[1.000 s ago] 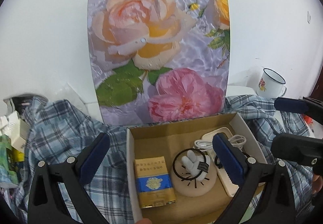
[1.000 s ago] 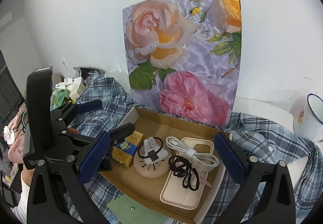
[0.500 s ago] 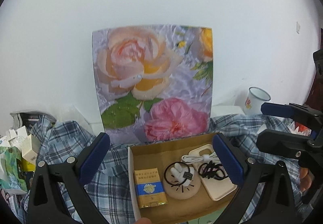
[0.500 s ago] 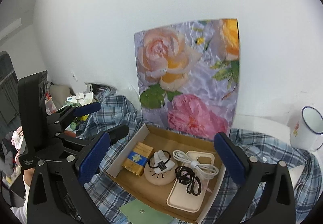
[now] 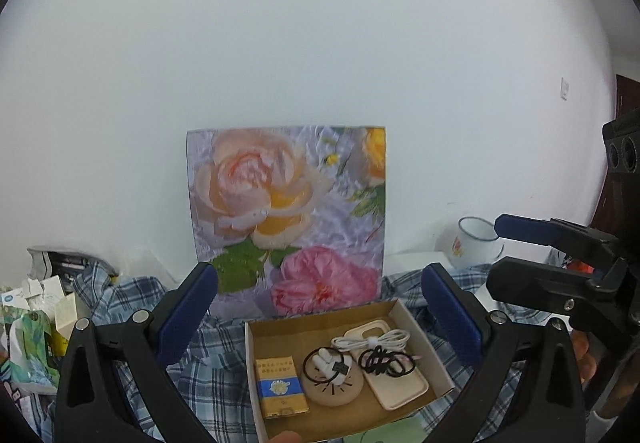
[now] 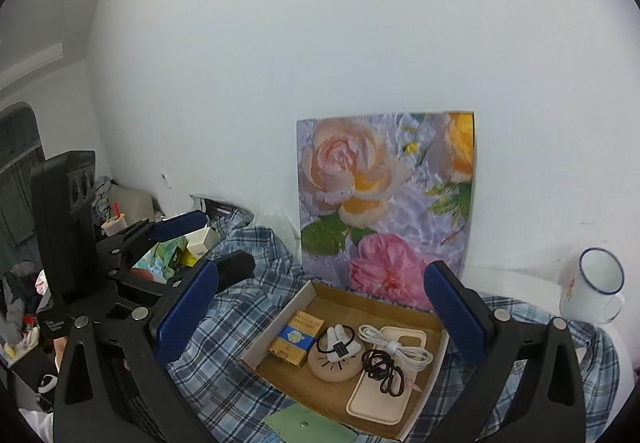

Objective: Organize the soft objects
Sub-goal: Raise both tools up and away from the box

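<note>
Nearest, the left gripper and right gripper both hung spread apart and empty above a plaid shirt spread over the worktop. On the shirt sat an open cardboard box holding black hair ties, a white cable, a phone case and a yellow-blue packet. Behind it a flower picture leaned on the wall, a mug far right.

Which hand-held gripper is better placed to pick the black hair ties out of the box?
Right, marginally: the black hair ties lie at the box's right end. Both grippers hang open and clear.
</note>
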`<state>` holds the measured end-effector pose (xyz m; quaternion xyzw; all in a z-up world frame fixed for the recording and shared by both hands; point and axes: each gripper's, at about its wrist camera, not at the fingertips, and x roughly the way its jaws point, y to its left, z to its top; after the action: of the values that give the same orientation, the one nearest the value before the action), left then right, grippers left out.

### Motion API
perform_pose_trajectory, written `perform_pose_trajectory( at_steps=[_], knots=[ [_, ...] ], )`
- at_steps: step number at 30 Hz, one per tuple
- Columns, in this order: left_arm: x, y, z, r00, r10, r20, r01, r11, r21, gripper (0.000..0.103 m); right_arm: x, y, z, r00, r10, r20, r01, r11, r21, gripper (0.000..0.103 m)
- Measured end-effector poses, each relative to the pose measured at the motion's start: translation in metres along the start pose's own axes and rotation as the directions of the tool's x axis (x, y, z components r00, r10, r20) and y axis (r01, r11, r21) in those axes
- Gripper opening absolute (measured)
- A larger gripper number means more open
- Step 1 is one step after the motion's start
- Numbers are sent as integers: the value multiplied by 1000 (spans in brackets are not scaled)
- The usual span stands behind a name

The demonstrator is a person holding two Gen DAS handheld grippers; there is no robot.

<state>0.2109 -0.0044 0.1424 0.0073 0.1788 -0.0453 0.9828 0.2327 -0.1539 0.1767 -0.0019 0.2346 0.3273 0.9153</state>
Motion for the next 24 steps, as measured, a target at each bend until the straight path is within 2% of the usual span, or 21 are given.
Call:
perform_pose_trajectory(
  at_steps=[4,10,14,17,24],
  knots=[
    [-10,-3,7,1000,-15,12,15,1000,-10,103,-14,10,5,998,7,66,-6,1000,-17,103],
    [-29,0,4,999,-29,20,29,1000,-5,103,-35,28,6,995,-17,98,26,996,-89,103],
    [-41,3,-6,999,-49,10,49,999,-10,103,-49,41,-7,996,-1,89,13,992,-129,103],
    [-52,3,-18,995,-95,13,95,995,-15,103,-55,45,-21,997,15,73,-5,990,-139,103],
    [-59,-15,-46,993,-117,-33,119,992,48,103,-55,45,-54,998,45,32,-40,988,-148,103]
  ],
)
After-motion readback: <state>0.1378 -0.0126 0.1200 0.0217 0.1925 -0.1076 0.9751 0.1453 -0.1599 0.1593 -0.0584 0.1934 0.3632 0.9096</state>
